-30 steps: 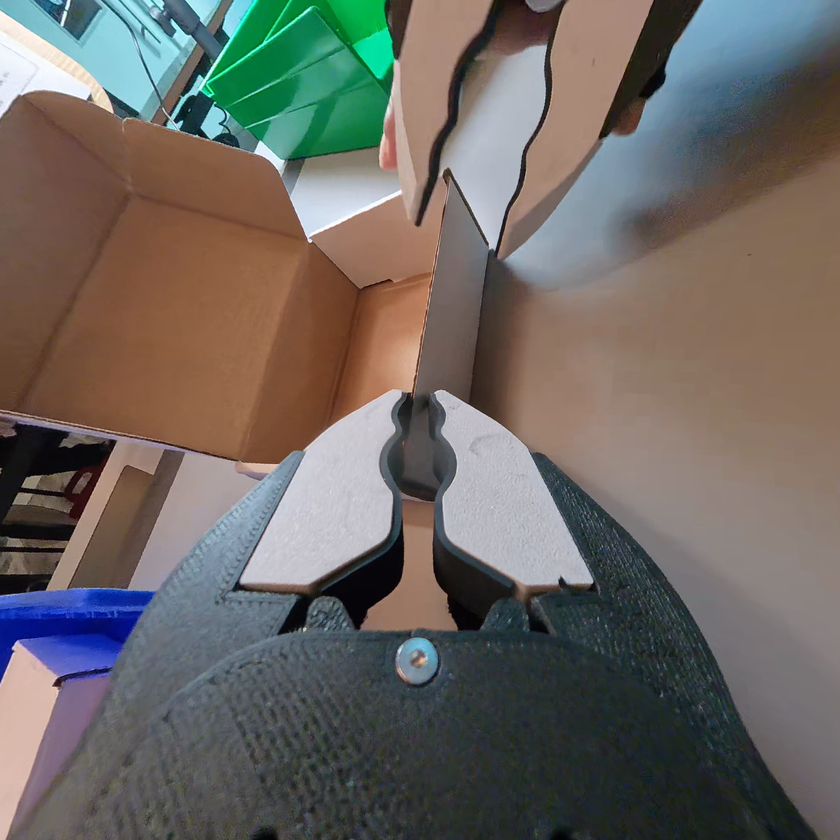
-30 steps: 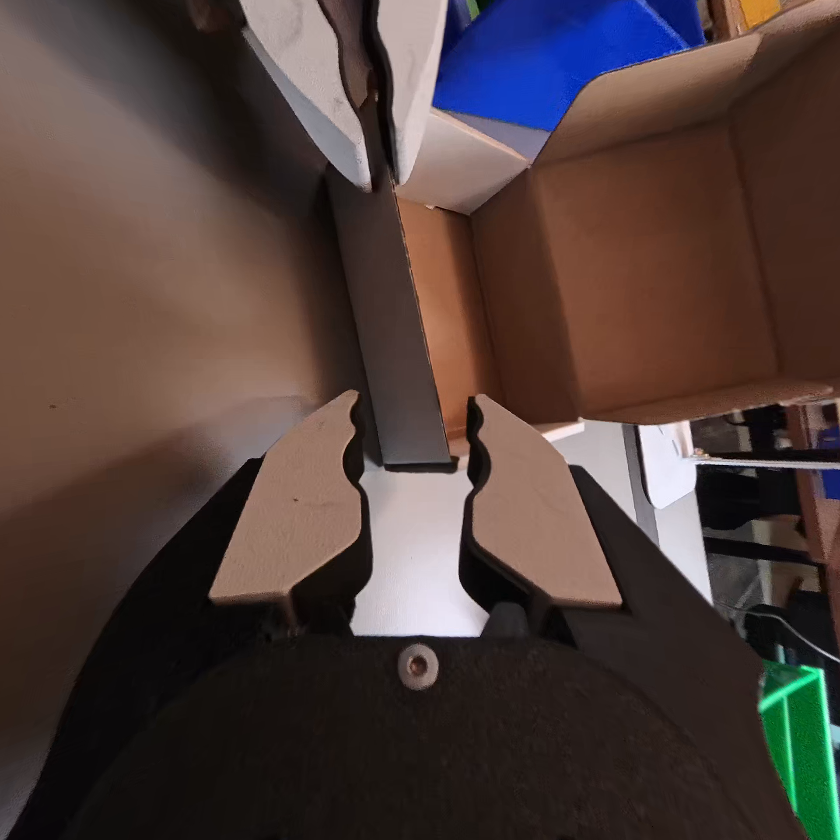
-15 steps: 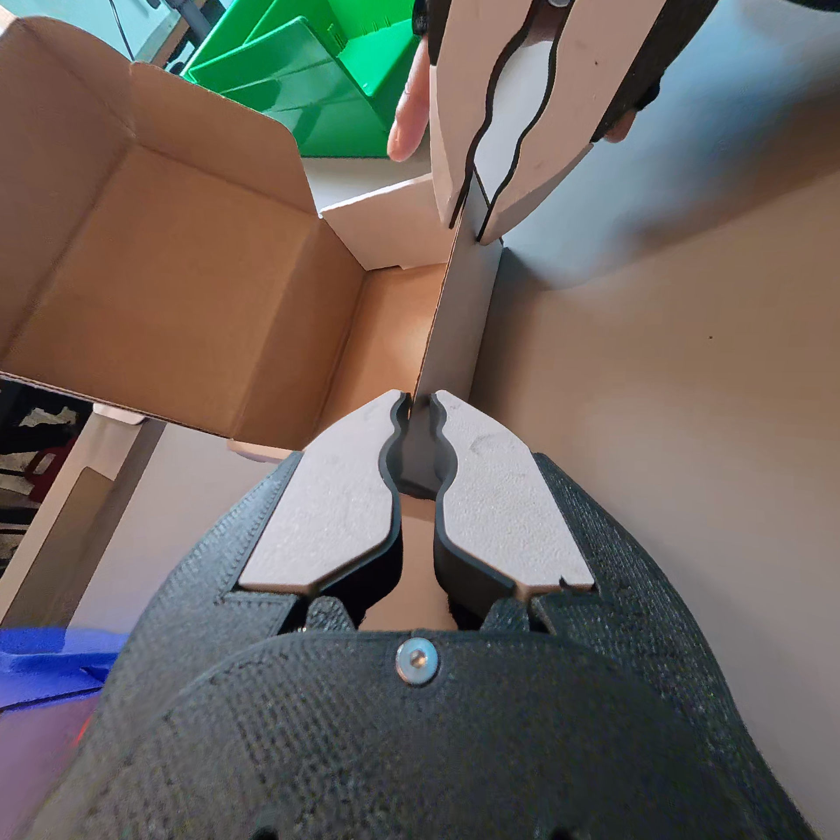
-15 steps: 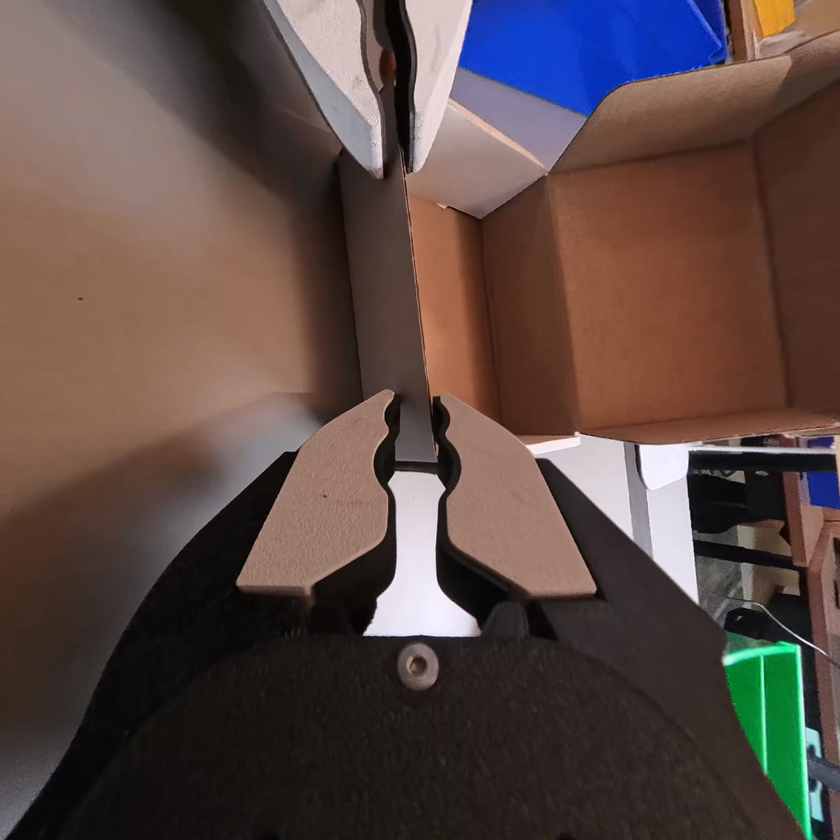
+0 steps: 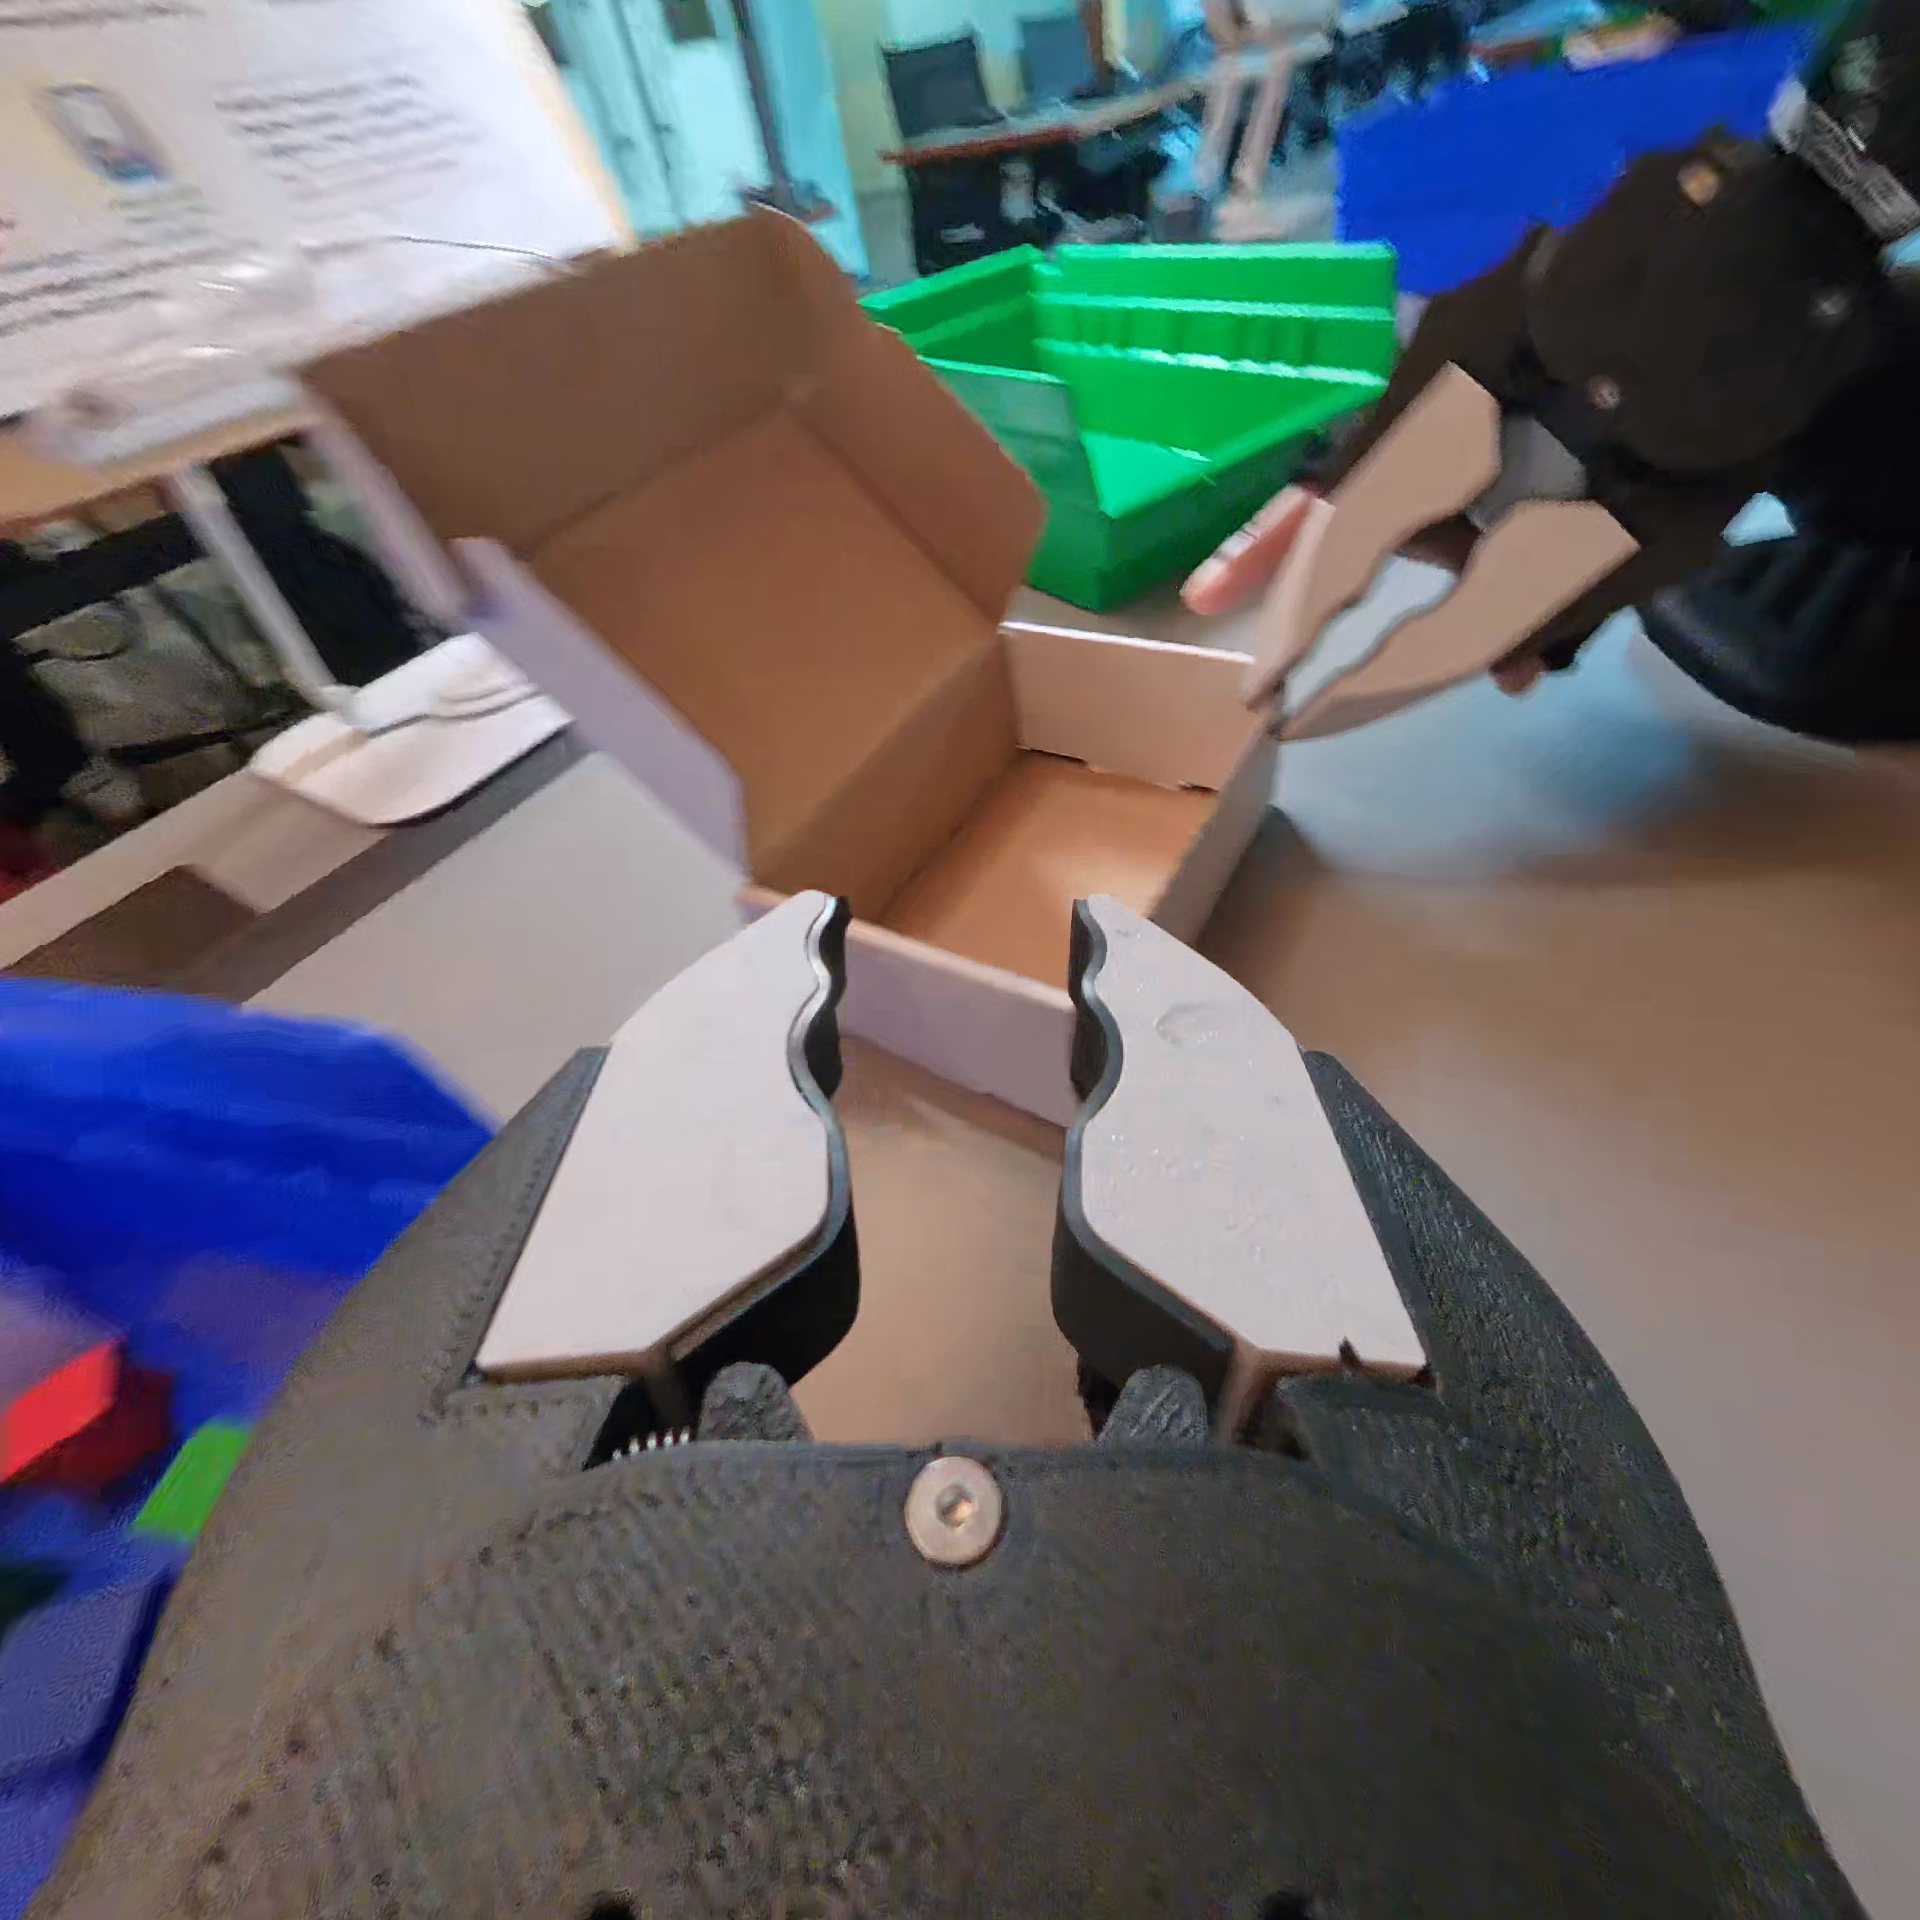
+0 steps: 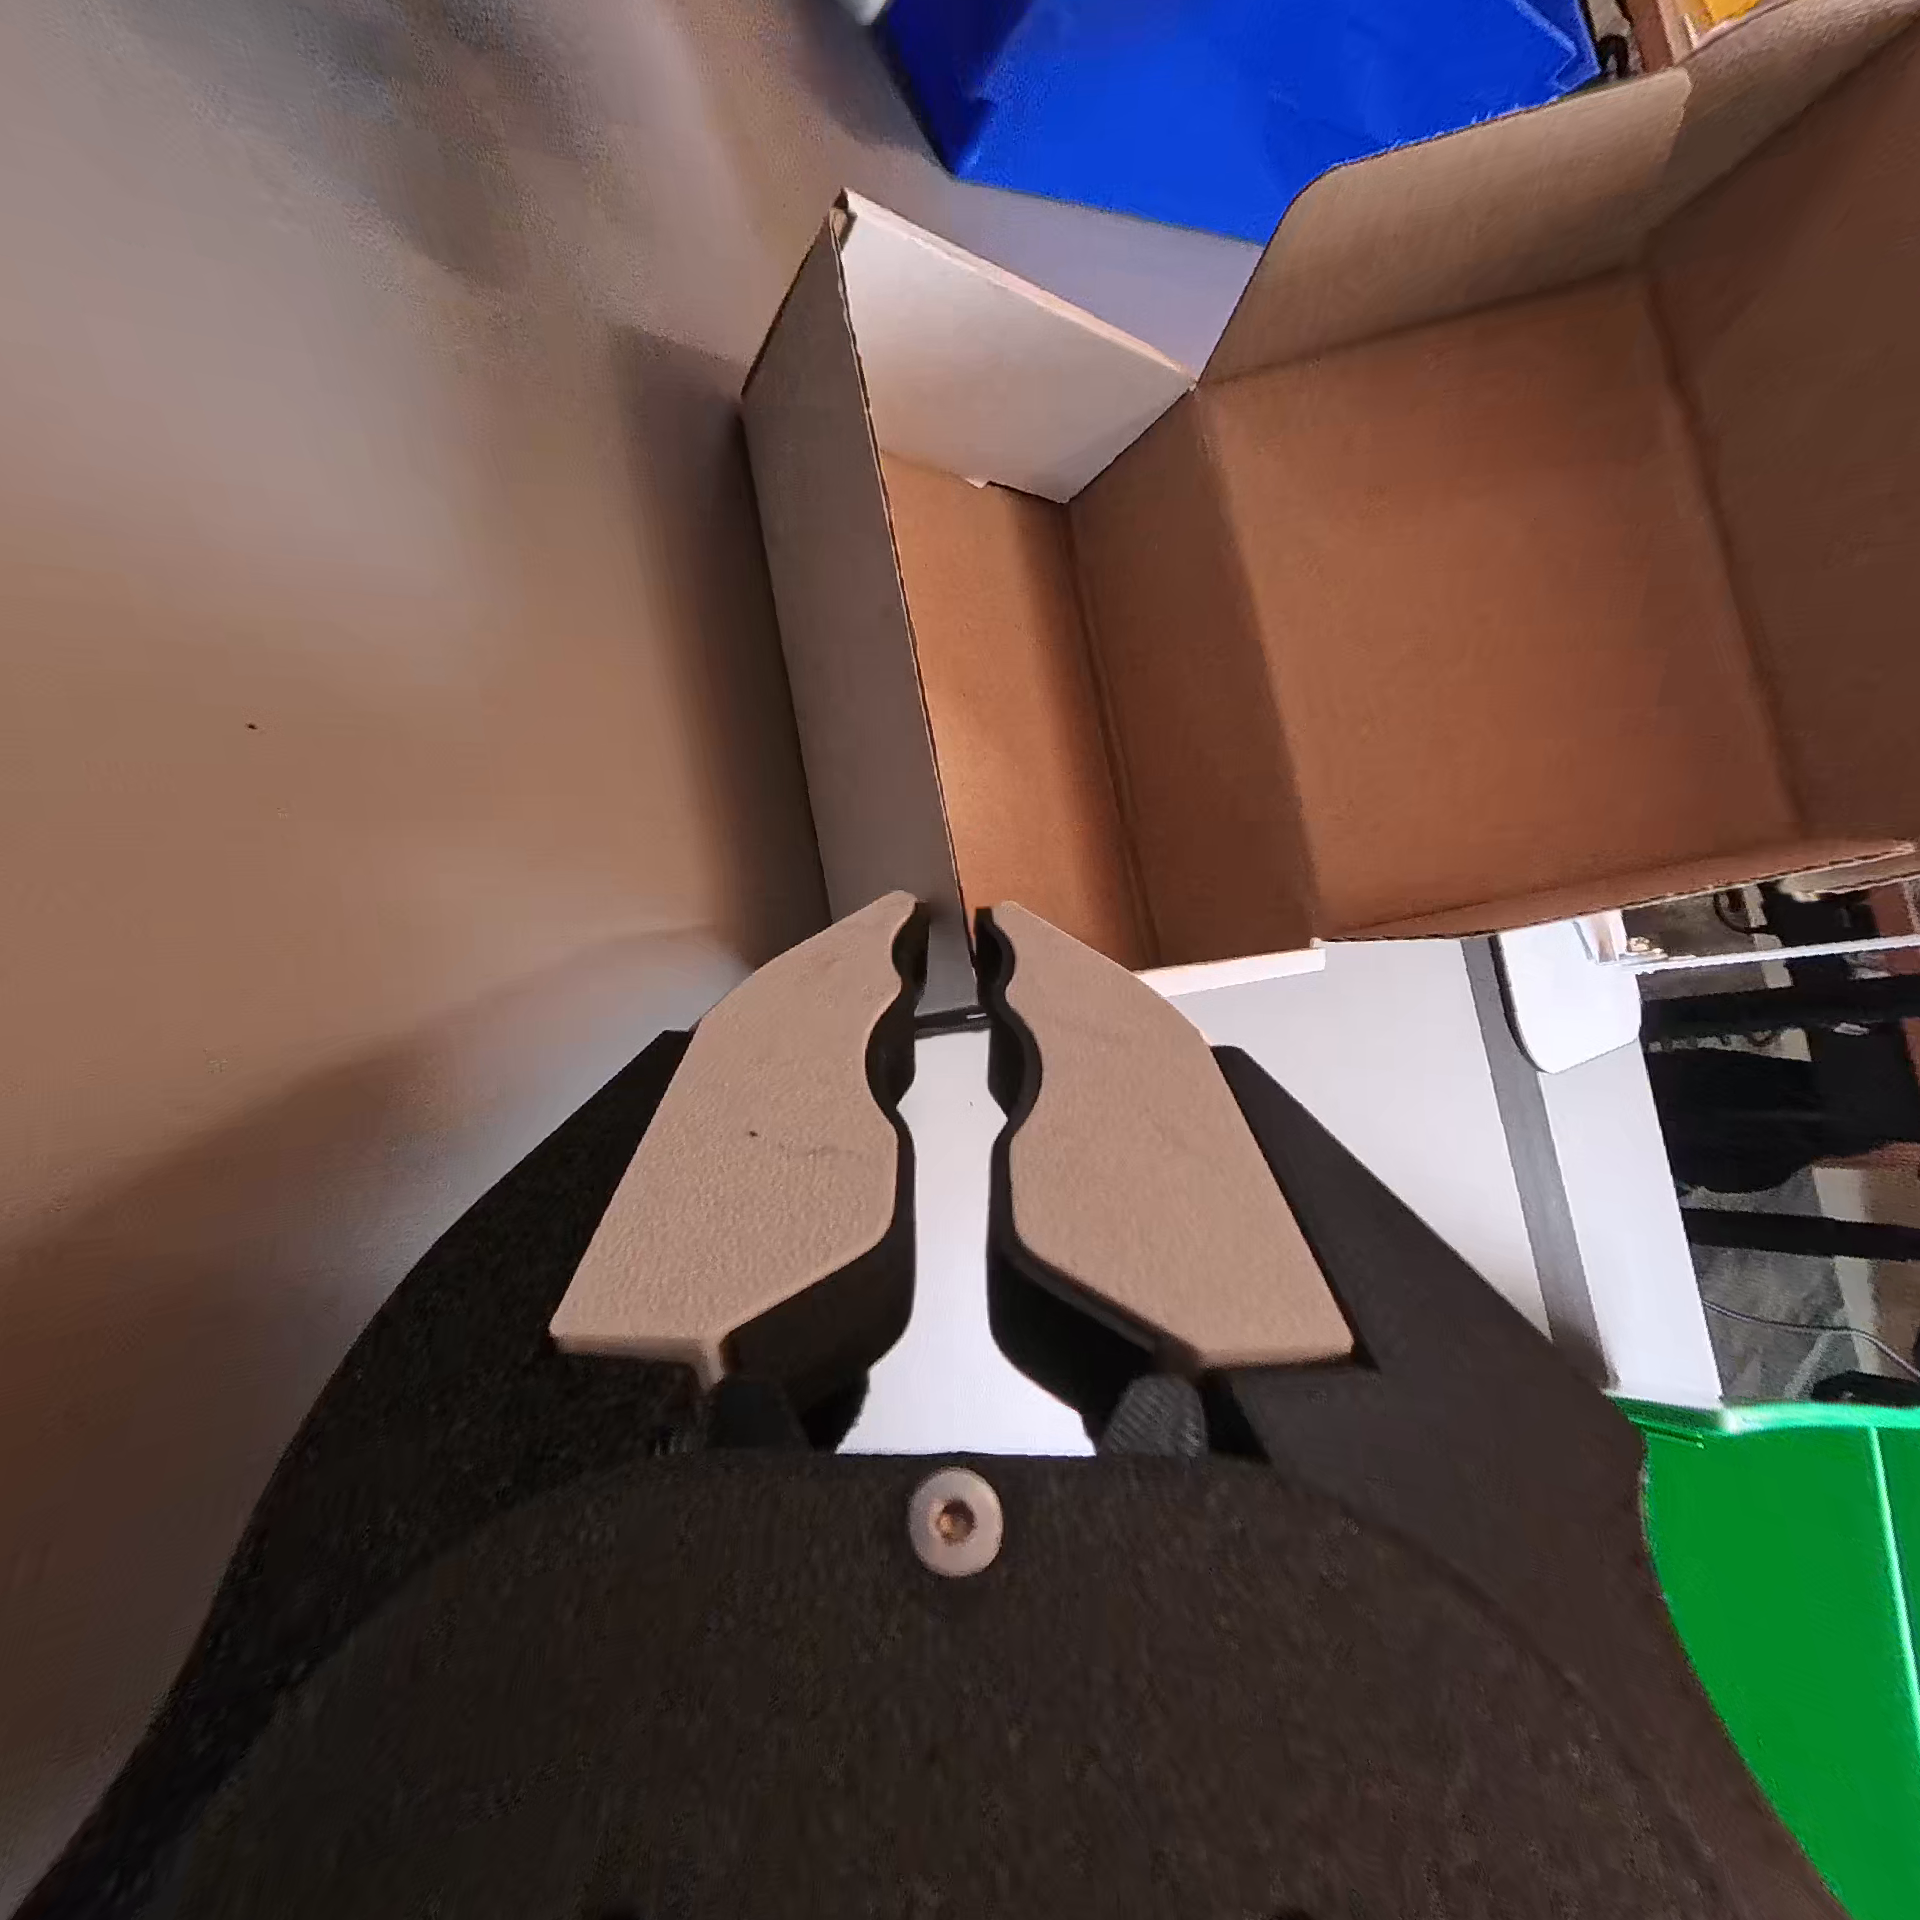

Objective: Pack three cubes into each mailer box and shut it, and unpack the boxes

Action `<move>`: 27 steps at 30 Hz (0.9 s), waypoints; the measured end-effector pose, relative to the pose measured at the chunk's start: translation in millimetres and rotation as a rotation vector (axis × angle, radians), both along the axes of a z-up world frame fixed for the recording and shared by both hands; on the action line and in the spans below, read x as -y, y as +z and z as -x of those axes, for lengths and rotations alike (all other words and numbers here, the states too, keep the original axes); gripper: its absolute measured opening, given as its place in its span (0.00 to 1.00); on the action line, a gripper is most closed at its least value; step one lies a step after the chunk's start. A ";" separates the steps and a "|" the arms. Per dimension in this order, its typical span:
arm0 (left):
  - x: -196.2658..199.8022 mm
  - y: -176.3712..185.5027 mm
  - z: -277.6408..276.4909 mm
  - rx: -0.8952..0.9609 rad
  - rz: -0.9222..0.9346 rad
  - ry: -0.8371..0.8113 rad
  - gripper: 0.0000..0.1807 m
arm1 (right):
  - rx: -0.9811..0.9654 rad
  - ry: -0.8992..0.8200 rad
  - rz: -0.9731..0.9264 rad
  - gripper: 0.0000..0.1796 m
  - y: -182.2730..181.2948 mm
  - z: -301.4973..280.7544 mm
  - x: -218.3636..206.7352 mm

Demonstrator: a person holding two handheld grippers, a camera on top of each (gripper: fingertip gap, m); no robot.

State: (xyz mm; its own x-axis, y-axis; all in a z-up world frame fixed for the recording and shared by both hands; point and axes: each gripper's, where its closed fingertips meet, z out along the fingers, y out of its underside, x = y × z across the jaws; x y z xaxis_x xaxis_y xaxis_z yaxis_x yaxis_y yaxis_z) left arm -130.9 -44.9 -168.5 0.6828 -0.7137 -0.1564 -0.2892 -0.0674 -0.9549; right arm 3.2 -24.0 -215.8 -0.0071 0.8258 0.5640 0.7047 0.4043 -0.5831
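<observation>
An open cardboard mailer box (image 5: 894, 644) stands on the table with its lid up. No cubes show inside it. My left gripper (image 5: 954, 925) is open and empty, just short of the box's near white wall. My right gripper (image 6: 951, 930) is shut on the end of the box's side wall (image 6: 842, 623), which stands upright. It also shows in the left wrist view (image 5: 1276, 712), pinching the far corner of that wall. A red cube (image 5: 62, 1403) and a green cube (image 5: 197, 1475) lie blurred in a blue bin (image 5: 208, 1143) at the left.
A green divided bin (image 5: 1164, 416) stands behind the box and also shows in the right wrist view (image 6: 1787, 1662). The blue bin (image 6: 1195, 104) lies beyond the box there. Bare brown tabletop (image 5: 1558, 1091) spreads to the right. A table edge and room clutter lie to the left. The tips of one gripper are about 15 cm away from the tips of the other. About 20 cm separates my left fingertips from the green cube (image 5: 197, 1475).
My left gripper let go of the box wall, opened and pulled back and up. My right gripper closed on the other end of the wall and still holds it.
</observation>
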 end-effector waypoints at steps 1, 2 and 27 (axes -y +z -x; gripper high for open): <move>-2.4 7.0 14.4 0.025 -0.014 0.048 0.23 | 0.002 0.002 0.005 0.04 -0.2 -0.2 0.7; -4.4 14.2 30.1 0.038 -0.032 0.098 0.23 | 0.005 0.001 0.007 0.04 -0.4 -0.7 0.5; -68.3 -35.2 285.8 -0.932 0.746 0.202 0.24 | -0.075 -0.008 0.041 0.11 -1.2 -11.7 6.3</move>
